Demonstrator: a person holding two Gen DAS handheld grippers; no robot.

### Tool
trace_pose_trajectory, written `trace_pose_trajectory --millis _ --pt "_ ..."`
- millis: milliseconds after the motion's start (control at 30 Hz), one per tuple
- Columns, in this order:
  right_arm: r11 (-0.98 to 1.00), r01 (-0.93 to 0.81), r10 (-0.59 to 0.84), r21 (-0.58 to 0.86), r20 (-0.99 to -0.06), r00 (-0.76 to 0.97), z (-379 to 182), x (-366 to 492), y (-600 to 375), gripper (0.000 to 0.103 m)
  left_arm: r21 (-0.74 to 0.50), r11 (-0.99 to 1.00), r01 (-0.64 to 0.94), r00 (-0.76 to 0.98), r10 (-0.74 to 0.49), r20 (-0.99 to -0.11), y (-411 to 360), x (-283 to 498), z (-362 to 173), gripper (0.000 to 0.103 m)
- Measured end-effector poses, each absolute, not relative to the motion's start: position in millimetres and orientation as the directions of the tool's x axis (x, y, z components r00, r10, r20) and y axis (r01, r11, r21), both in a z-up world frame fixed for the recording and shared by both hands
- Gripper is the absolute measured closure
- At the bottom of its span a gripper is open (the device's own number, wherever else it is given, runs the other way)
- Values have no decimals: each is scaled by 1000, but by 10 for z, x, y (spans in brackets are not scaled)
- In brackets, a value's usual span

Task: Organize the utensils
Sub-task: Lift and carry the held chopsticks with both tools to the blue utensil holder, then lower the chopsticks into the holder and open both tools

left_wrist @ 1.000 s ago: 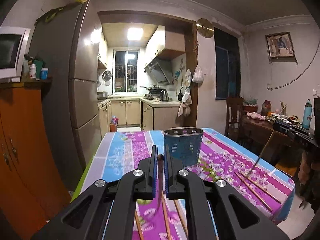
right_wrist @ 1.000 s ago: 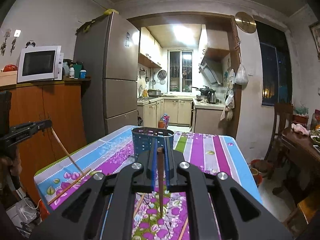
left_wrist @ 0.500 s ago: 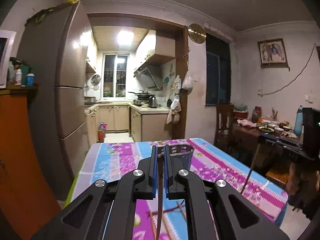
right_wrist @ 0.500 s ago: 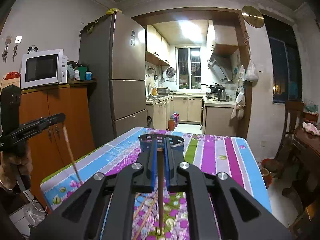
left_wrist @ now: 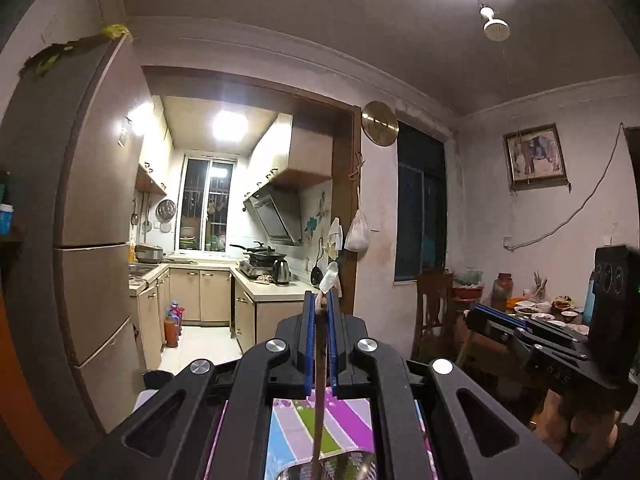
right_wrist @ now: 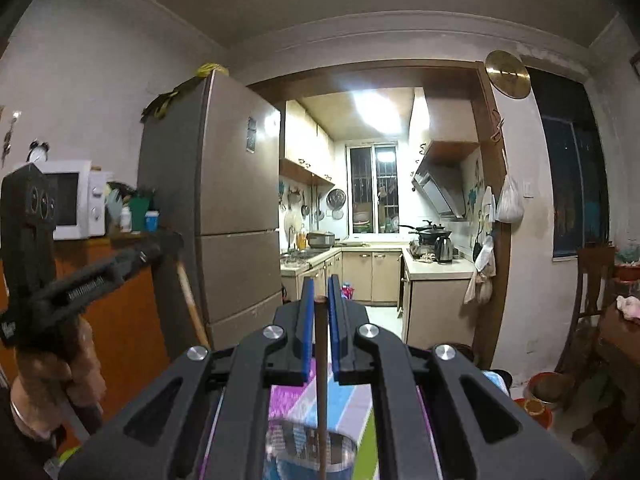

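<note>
My left gripper [left_wrist: 320,300] is shut on a brown chopstick [left_wrist: 318,392] that hangs down between its blue pads toward the metal rim of the utensil holder [left_wrist: 340,468] at the bottom edge. My right gripper [right_wrist: 320,284] holds a second chopstick [right_wrist: 321,392] between its pads, its lower end over the open top of the blue mesh utensil holder [right_wrist: 308,448]. Each gripper shows in the other's view: the right one in the left wrist view [left_wrist: 480,316], the left one in the right wrist view [right_wrist: 176,244], with its chopstick [right_wrist: 192,300] hanging down.
The table's striped floral cloth [right_wrist: 288,396] shows below the grippers. A refrigerator [right_wrist: 236,216] and an orange cabinet with a microwave [right_wrist: 72,200] stand at the left. A side table with dishes [left_wrist: 540,308] and a chair [left_wrist: 432,312] stand at the right.
Both grippers have risen and moved forward over the utensil holder, each carrying its chopstick. The holder has slid from mid-view to the bottom edge of both views.
</note>
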State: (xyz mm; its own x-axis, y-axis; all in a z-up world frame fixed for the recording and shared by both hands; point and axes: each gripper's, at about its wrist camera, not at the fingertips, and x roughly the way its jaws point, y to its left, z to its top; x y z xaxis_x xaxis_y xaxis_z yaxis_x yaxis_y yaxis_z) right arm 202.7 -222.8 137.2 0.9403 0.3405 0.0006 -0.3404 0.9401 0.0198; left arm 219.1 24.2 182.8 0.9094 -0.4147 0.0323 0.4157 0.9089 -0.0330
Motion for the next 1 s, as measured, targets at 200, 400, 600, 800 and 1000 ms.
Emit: trace_pose_trajectory --millis 200,400,600,800,1000 --pt "948 -314 316 59 -33 948 1091 2649 -2173 97 21 915 403 915 -402 -30 -9 2756 1391 96" --pt "941 -321 333 108 -128 934 621 2934 -2090 97 -5 918 396 913 -395 -107 16 3072 820 96" --pt "937 -330 347 113 -198 917 358 3003 -1977 97 -43 914 403 903 -404 -145 93 3169 495 96" --pt "941 -323 339 103 -237 910 249 2961 -1933 91 -54 918 394 902 -397 -170 158 3145 347 96" --pt "946 -309 322 97 -183 929 432 2700 -2063 59 -68 928 366 920 -372 -126 353 2919 540 83"
